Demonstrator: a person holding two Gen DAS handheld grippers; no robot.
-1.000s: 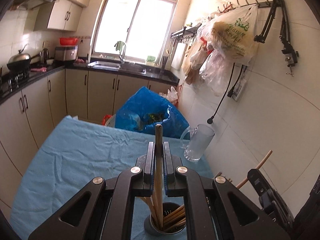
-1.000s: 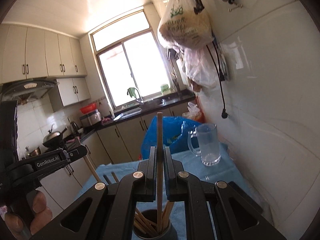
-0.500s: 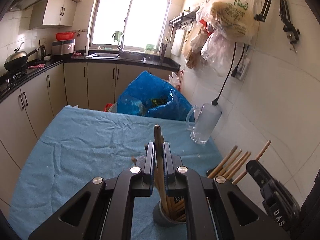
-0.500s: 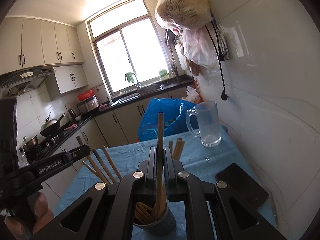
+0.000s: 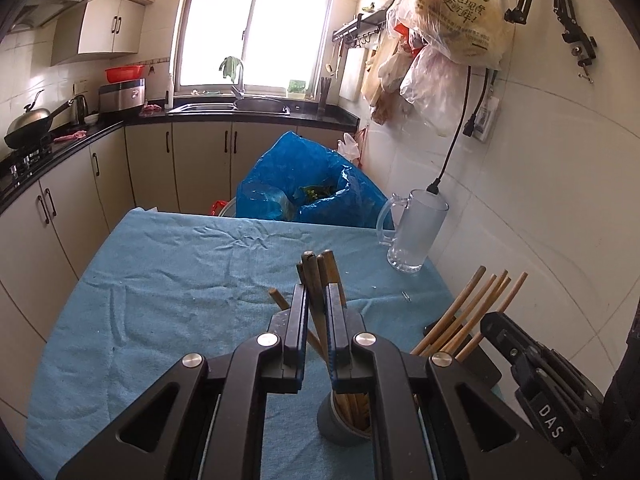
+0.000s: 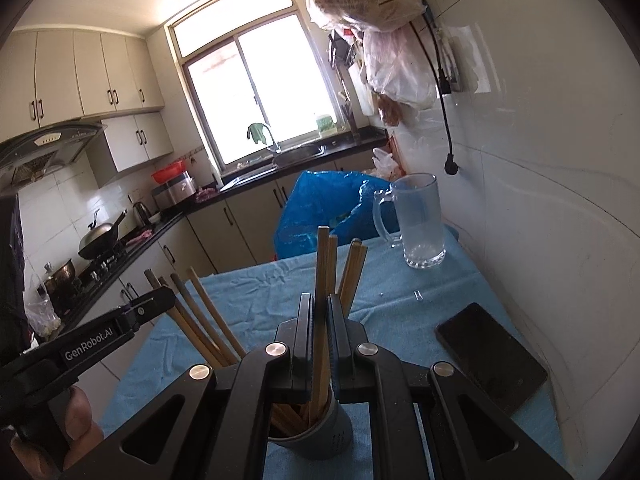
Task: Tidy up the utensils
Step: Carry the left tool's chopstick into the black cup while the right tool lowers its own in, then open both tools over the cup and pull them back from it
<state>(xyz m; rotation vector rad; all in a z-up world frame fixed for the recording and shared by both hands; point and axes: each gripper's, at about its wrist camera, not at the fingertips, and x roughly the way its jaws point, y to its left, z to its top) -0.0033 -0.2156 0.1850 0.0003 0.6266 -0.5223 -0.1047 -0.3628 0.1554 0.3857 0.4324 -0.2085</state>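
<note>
A grey utensil cup (image 5: pixel 340 426) (image 6: pixel 320 436) stands on the blue cloth and holds several wooden chopsticks (image 5: pixel 468 312) (image 6: pixel 200 320). My left gripper (image 5: pixel 316 300) is right above the cup, shut on a dark wooden chopstick (image 5: pixel 310 276) whose lower end is inside the cup. My right gripper (image 6: pixel 320 312) is also above the cup, shut on a light wooden chopstick (image 6: pixel 322 264) that reaches down into the cup. Each gripper's body shows at the edge of the other's view.
A glass mug (image 5: pixel 414 234) (image 6: pixel 420 220) stands at the table's far right by the tiled wall. A black phone (image 6: pixel 490 356) lies on the cloth to the right. A blue plastic bag (image 5: pixel 304 188) sits beyond the table's far edge. Kitchen counters run along the left.
Both grippers have come down with their chopsticks, whose lower ends now sit deeper in the cup. The cup's other chopsticks now fan out into view beside the grippers.
</note>
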